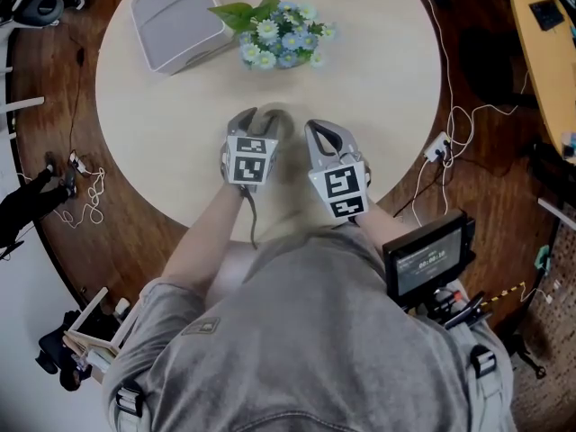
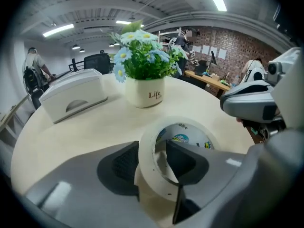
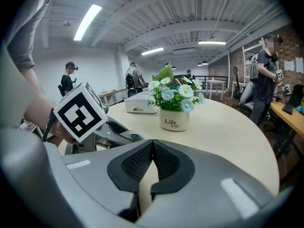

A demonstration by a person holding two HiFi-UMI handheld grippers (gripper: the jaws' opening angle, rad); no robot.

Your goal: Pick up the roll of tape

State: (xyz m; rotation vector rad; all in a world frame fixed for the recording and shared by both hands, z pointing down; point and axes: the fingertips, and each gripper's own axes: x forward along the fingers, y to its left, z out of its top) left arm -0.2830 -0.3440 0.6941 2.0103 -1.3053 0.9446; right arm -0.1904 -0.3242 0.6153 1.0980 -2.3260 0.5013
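The white roll of tape point(image 2: 148, 167) lies flat on the round beige table point(image 1: 378, 88). My left gripper point(image 2: 152, 146) points steeply down over it, open, one jaw inside the ring and the other outside, so the roll's wall sits between the pads point(image 2: 126, 163). In the head view the left gripper point(image 1: 261, 120) covers most of the roll. My right gripper point(image 3: 152, 148) is shut with its pads together and nothing in them; it hovers just right of the left gripper point(image 3: 109, 129), near the table's front edge point(image 1: 317, 129). The right gripper view shows a sliver of the roll point(image 3: 128, 137).
A white pot of blue and white flowers point(image 1: 283, 39) stands beyond the roll, with a grey tissue box point(image 1: 175, 21) to its left. Cables and a power strip point(image 1: 438, 148) lie on the floor at the right. People stand in the room behind.
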